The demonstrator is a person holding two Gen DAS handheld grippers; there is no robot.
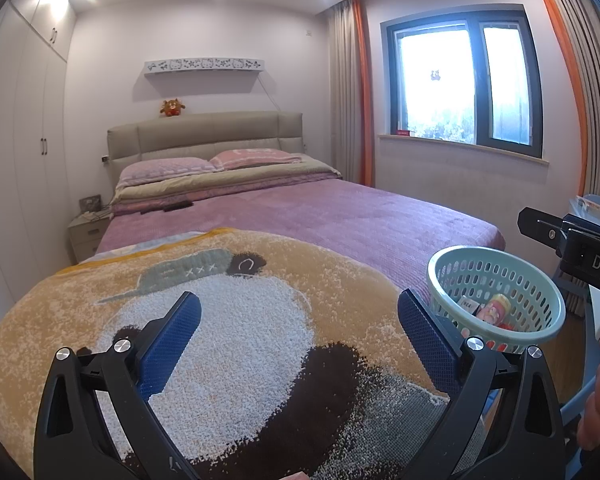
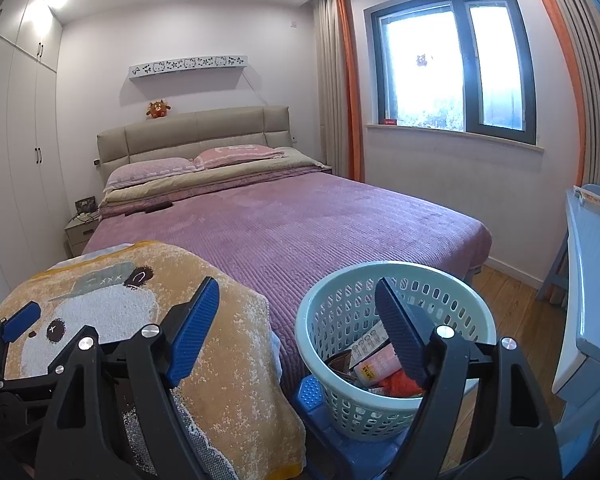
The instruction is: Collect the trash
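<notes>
Nearest the left wrist camera, the left tool (image 1: pixel 298 332) stands with its two blue-padded fingers spread wide and nothing between them, poised over a fuzzy orange blanket (image 1: pixel 228 320) with a panda design that lies on the foot of the bed (image 1: pixel 340 216). In the right wrist view the right tool (image 2: pixel 296 312) is likewise wide open and empty; its right finger sits in front of the pale green perforated basket (image 2: pixel 332 304), its left finger over the blanket's edge.

The basket stands on a blue stool (image 2: pixel 312 396) just beside the bed's corner. Inside it lies the collected trash (image 2: pixel 376 364): a printed packet, a pinkish wrapper, something red, and other pieces too jumbled to name. No loose trash shows on the blanket, the purple bedspread or the wooden floor (image 2: pixel 512 304) in either view, so the collecting looks far along, perhaps done.

Possible troubles from here, as a judgement: the basket is light and perches high on a small stool, so a nudge from the right tool's finger against its rim could tip it and spill the contents onto the floor. A finger pressed into the blanket's pile could snag and drag the cloth. Small scraps may also lie hidden in folds or beyond the bed's far side, out of sight. A pale blue bench (image 2: pixel 592 280) at the right edge stands close enough to bump.
</notes>
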